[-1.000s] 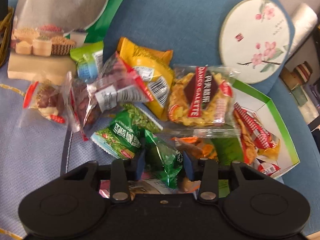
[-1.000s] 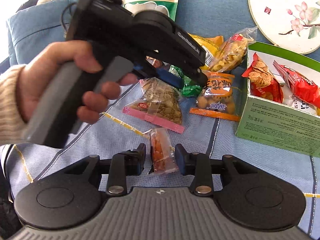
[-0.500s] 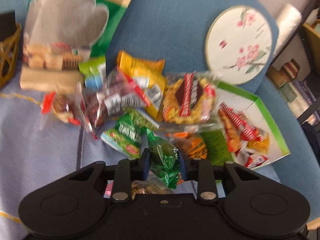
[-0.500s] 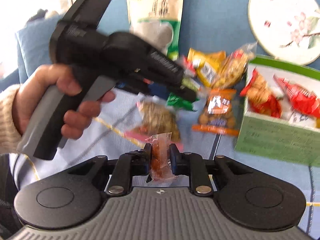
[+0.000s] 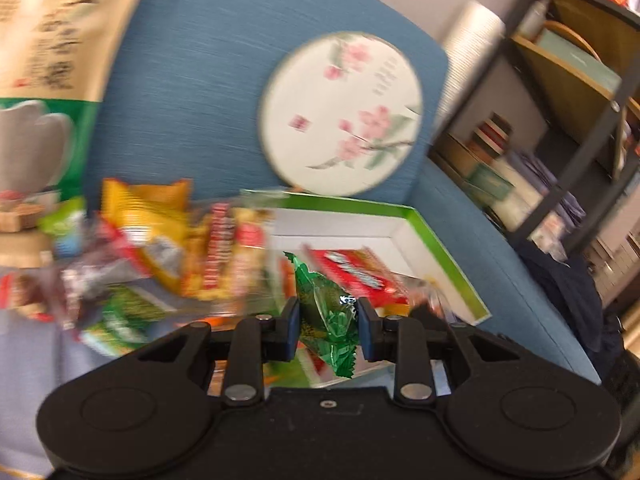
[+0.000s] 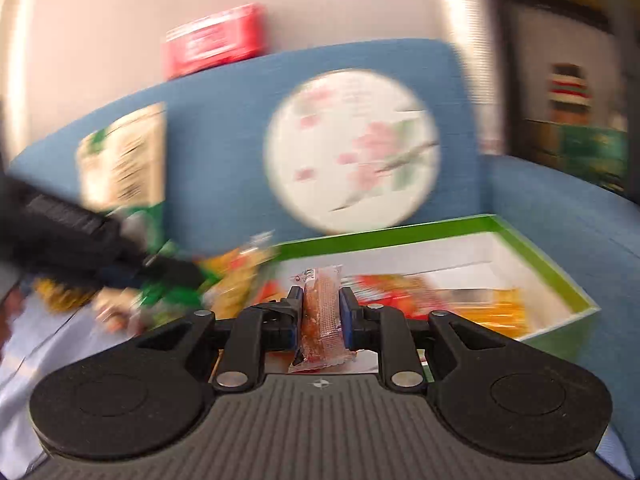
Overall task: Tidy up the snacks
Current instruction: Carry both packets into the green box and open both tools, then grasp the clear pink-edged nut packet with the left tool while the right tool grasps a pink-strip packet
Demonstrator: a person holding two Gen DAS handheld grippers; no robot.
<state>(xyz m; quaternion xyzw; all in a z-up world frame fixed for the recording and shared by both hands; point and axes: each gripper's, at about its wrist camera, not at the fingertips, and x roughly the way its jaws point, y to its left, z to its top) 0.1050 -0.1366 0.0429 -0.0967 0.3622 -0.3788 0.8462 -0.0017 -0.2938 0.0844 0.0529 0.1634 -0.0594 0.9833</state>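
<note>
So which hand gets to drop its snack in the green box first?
Probably right. The right gripper holds its orange packet squarely facing the green box; the left gripper with its green packet looks angled toward a corner.

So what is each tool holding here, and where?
Left tool: green candy wrapper, gripped mid-body. Right tool: clear orange snack packet, also mid-body.

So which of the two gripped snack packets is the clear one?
The narrow clear packet with orange filling, clamped in the right gripper. The left gripper holds a crinkled opaque green packet.
</note>
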